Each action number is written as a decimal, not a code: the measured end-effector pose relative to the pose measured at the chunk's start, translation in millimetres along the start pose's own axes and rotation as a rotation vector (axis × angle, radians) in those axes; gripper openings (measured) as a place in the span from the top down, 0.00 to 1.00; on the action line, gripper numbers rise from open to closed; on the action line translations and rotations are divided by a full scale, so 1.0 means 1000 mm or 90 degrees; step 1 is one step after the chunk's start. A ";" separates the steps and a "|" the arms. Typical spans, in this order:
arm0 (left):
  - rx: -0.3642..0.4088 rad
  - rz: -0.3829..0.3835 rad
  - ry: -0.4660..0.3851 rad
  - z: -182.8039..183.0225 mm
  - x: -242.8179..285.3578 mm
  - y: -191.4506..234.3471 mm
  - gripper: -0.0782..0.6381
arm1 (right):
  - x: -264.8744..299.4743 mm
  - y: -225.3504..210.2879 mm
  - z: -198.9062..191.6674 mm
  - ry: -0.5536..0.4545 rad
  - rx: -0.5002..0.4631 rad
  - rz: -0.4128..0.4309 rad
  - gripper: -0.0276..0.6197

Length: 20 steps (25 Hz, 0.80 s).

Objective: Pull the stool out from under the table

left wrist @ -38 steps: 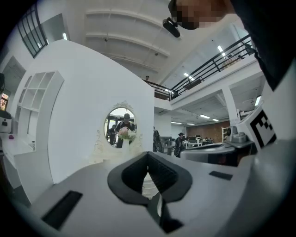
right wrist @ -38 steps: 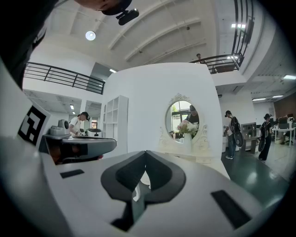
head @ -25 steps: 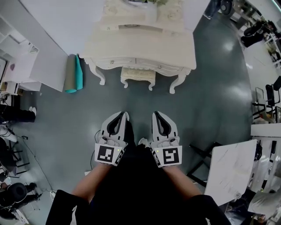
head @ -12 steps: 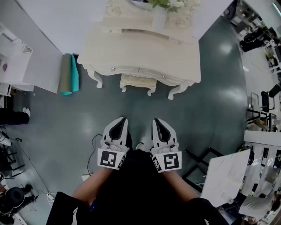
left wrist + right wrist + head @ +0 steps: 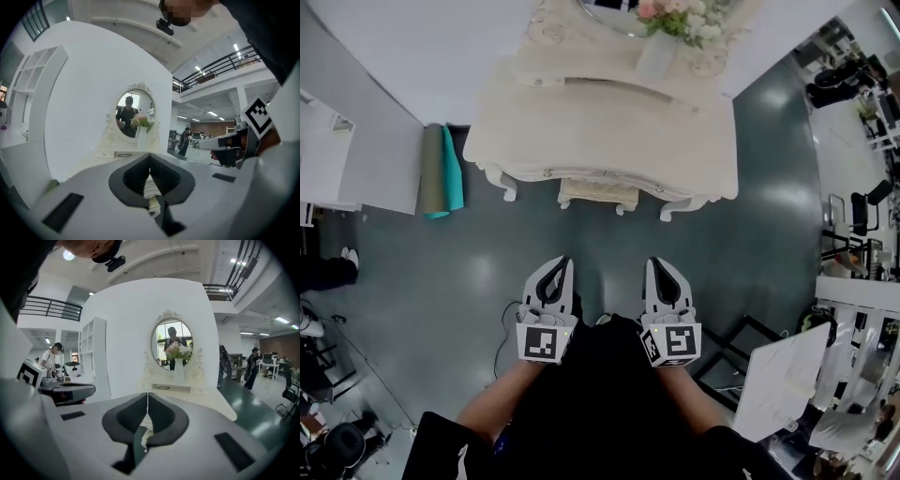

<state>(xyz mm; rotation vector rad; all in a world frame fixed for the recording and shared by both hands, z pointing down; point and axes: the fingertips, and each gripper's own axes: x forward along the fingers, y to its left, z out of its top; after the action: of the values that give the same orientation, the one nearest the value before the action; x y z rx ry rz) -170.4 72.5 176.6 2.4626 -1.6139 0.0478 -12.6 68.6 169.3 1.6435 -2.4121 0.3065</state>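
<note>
A cream carved stool (image 5: 598, 194) stands tucked under the cream dressing table (image 5: 600, 131); only its front edge and two legs show. Both grippers hang over the grey floor short of it, apart from table and stool. My left gripper (image 5: 565, 263) is shut and holds nothing; my right gripper (image 5: 657, 263) is shut and empty too. In the left gripper view the left gripper (image 5: 150, 155) points at the table (image 5: 117, 154) and its oval mirror (image 5: 133, 112). The right gripper (image 5: 147, 394) faces the same table (image 5: 206, 399) from the other side.
Rolled teal and grey mats (image 5: 442, 172) lie left of the table, beside a white partition (image 5: 366, 159). A vase of flowers (image 5: 661, 47) stands on the tabletop. A white board on a black folding stand (image 5: 773, 375) sits at the right. A cable (image 5: 502, 328) lies on the floor.
Both grippers have come nearer the table and stand slightly further apart. The tabletop now hides more of the stool. Both stayed shut.
</note>
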 end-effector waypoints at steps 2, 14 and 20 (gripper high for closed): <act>-0.007 -0.009 0.013 -0.005 0.008 0.011 0.87 | 0.009 -0.002 0.003 0.003 0.000 -0.015 0.93; -0.002 -0.032 0.076 -0.030 0.073 0.034 0.87 | 0.046 -0.043 -0.026 0.040 0.040 -0.052 0.93; -0.002 -0.053 0.080 -0.033 0.116 0.015 0.87 | 0.076 -0.090 -0.040 0.036 0.033 -0.039 0.93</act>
<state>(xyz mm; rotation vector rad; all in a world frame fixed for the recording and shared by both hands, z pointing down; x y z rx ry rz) -134.9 -31.8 227.1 2.4676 -1.4581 0.1848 46.0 -20.0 233.9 1.7041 -2.3262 0.4030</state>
